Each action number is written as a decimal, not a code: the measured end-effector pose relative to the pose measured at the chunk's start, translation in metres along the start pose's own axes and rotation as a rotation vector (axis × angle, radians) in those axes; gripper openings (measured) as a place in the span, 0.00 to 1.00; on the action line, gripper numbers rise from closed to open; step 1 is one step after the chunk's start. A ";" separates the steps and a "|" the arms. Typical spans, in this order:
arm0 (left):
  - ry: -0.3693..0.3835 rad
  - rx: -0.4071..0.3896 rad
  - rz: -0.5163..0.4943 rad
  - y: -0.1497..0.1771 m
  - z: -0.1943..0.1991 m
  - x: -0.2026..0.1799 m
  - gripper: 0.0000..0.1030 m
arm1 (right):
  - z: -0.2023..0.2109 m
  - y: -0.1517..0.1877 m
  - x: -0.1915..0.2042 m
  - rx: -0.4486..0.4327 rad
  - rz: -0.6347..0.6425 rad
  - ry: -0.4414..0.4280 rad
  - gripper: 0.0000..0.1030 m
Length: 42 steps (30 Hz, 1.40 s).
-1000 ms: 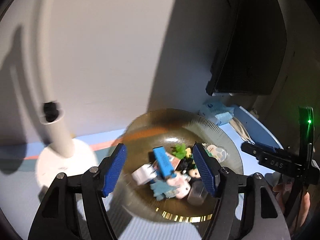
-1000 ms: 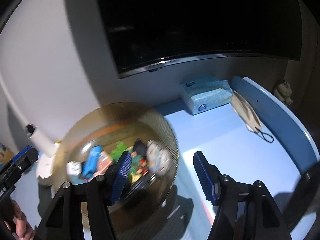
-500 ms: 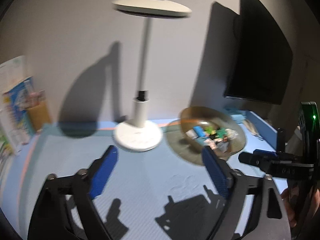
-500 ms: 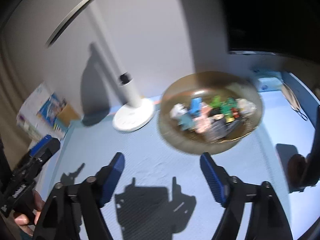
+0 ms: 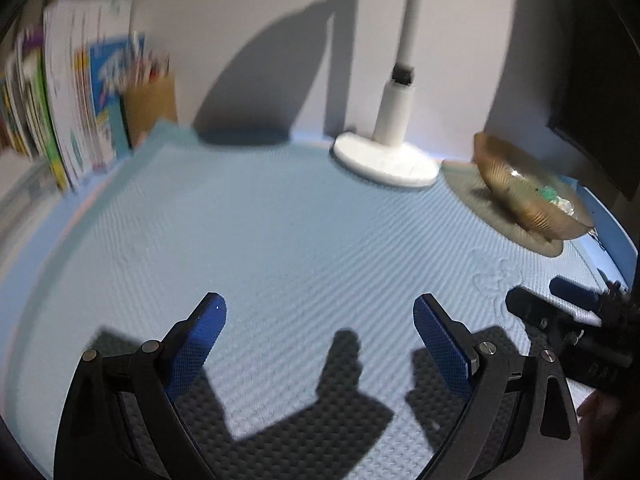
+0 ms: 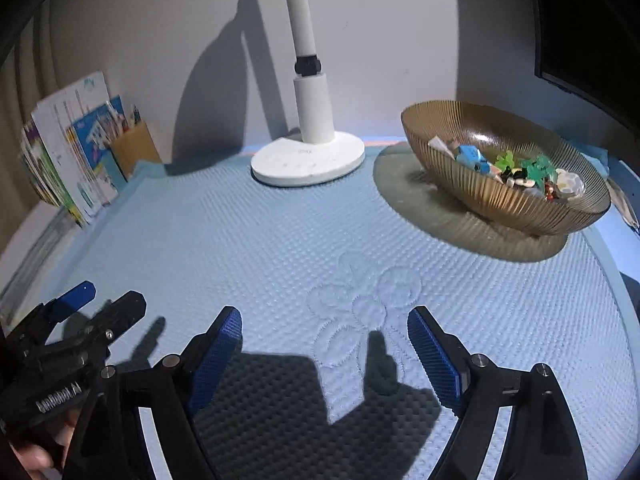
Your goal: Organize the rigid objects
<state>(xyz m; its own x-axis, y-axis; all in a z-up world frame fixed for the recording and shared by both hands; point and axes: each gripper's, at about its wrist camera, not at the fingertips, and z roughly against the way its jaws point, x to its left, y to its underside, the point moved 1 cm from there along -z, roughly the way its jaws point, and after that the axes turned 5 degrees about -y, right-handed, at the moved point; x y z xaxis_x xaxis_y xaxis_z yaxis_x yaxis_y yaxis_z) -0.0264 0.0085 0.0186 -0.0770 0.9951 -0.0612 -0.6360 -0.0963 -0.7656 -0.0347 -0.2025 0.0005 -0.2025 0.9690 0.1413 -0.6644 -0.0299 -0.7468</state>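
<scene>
A ribbed amber glass bowl (image 6: pixel 520 196) stands at the far right of the blue mat (image 6: pixel 280 240) and holds several small toy pieces (image 6: pixel 516 170). It also shows in the left wrist view (image 5: pixel 524 204), blurred. My left gripper (image 5: pixel 320 316) is open and empty, low over the near part of the mat. My right gripper (image 6: pixel 325 324) is open and empty, low over an embossed flower in the mat. Each gripper shows at the edge of the other's view, the right one (image 5: pixel 560 312) and the left one (image 6: pixel 92 308).
A white desk lamp (image 6: pixel 308 160) stands at the back middle, left of the bowl. Books and a pencil holder (image 6: pixel 128 148) stand at the back left. A dark screen (image 6: pixel 592 32) hangs on the wall at the right. A raised blue rim (image 6: pixel 616 280) bounds the desk's right side.
Both grippers have pulled back from over the bowl and dropped low over the near mat. The bowl now sits far off at the right. Both stay open and empty.
</scene>
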 end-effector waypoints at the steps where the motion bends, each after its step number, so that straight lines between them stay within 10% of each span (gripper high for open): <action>1: 0.012 -0.016 0.020 0.000 0.001 0.003 0.92 | -0.002 0.001 0.000 0.009 0.001 0.009 0.81; 42: -0.029 0.106 -0.042 0.007 -0.016 -0.005 0.97 | -0.010 0.005 0.004 0.047 0.009 0.016 0.89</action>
<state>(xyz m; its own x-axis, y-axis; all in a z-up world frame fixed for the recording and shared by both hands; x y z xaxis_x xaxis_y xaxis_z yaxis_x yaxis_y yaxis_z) -0.0178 0.0030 0.0032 -0.0697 0.9975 -0.0112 -0.7166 -0.0579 -0.6950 -0.0314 -0.1968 -0.0094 -0.1973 0.9725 0.1236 -0.6959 -0.0502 -0.7164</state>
